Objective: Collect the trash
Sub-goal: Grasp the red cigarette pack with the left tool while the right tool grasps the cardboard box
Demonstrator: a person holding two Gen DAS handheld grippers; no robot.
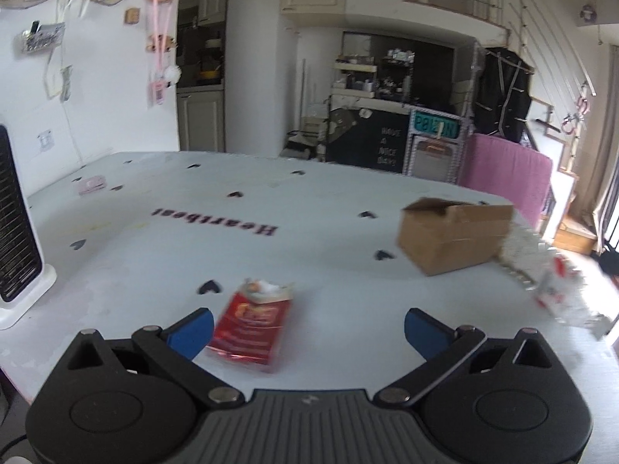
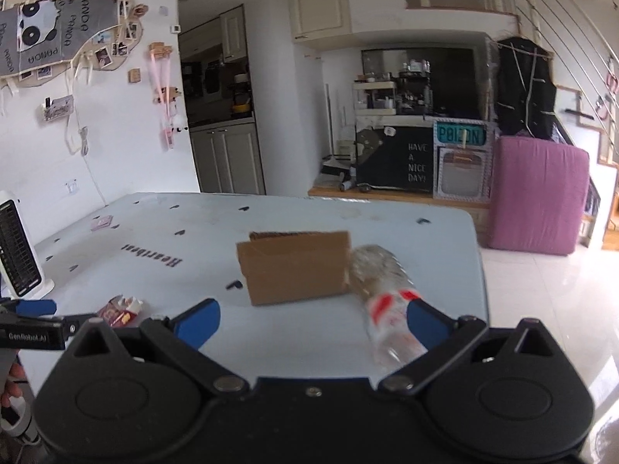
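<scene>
A crumpled red snack wrapper [image 1: 249,326] lies on the white table [image 1: 154,255], just ahead of my open left gripper [image 1: 308,332] and close to its left finger. An open cardboard box [image 1: 454,234] stands to the right, with an empty clear plastic bottle [image 1: 557,286] lying beside it near the table edge. In the right wrist view, the box [image 2: 296,266] is straight ahead and the bottle [image 2: 383,301] lies against the inner side of the right finger of my open right gripper [image 2: 311,323]. The wrapper [image 2: 120,309] and the left gripper [image 2: 33,321] show at the lower left.
A white heater with a black grille [image 1: 15,232] stands at the table's left edge. A small pink card [image 1: 91,185] lies far left on the table. A pink covered object [image 2: 536,197] stands on the floor beyond the right table edge.
</scene>
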